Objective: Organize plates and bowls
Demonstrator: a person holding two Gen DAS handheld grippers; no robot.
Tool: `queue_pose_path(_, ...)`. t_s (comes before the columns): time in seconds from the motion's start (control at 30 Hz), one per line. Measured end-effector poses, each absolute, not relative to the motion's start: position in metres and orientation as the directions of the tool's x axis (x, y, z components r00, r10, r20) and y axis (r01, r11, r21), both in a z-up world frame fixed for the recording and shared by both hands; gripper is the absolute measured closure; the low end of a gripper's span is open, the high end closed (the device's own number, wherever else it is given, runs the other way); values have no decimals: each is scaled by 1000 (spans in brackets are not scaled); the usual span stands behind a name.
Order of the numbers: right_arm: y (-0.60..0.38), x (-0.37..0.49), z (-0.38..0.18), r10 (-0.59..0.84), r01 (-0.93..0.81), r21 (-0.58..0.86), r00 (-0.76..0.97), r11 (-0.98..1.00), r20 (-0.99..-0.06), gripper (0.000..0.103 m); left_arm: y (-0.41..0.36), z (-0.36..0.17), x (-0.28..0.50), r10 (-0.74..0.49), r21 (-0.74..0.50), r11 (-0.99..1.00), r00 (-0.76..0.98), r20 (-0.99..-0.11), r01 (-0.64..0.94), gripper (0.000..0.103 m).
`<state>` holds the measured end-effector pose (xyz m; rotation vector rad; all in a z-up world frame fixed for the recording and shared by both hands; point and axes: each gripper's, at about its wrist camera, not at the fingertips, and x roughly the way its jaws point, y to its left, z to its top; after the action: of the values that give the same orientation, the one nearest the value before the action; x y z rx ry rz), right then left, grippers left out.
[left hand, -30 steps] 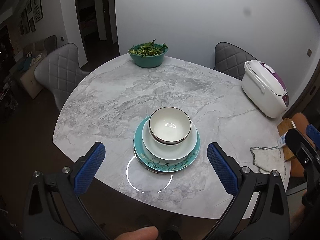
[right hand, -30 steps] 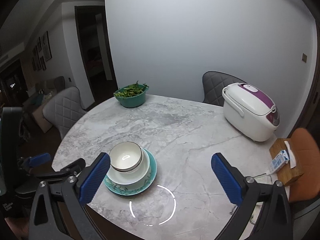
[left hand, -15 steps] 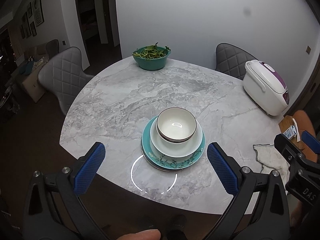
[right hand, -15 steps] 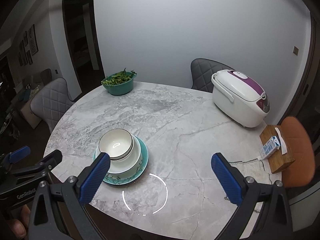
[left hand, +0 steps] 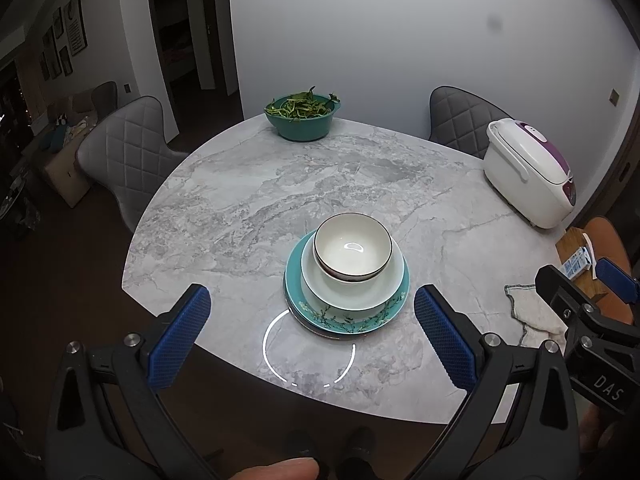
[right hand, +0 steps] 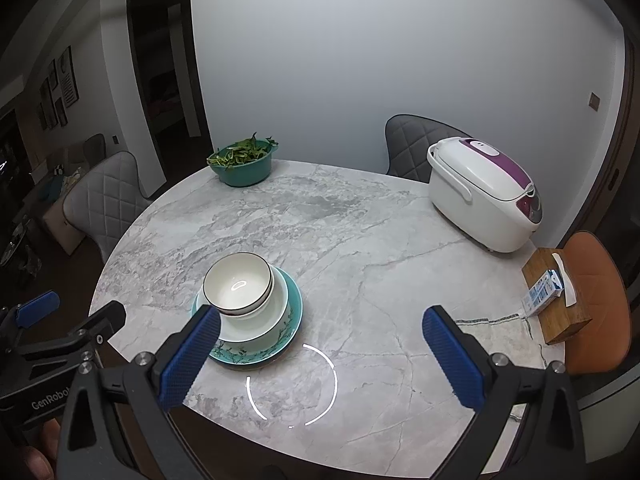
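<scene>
A stack stands on the round marble table near its front edge: a teal flowered plate at the bottom, a white plate on it, and white dark-rimmed bowls nested on top. The same teal plate, white plate and bowls show in the right wrist view. My left gripper hovers open above the table's near edge, just short of the stack, holding nothing. My right gripper is open and empty, to the right of the stack.
A teal bowl of greens sits at the far edge. A white and purple rice cooker stands at the right. A grey cloth, a wooden box with a small carton, and padded chairs ring the table.
Both grippers have drawn back and up from the table, so the stack looks smaller and farther. The stack itself has not moved. Both grippers stay open.
</scene>
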<state>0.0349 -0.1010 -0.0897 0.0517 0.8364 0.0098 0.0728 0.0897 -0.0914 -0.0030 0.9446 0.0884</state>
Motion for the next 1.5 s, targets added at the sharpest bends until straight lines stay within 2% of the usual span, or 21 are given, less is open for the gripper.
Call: queue_pose_path(1.5,-102,39,-101,39,-5,47,649,999,-760,0,82,-95,77,91,51,995,573,-815,-86,0)
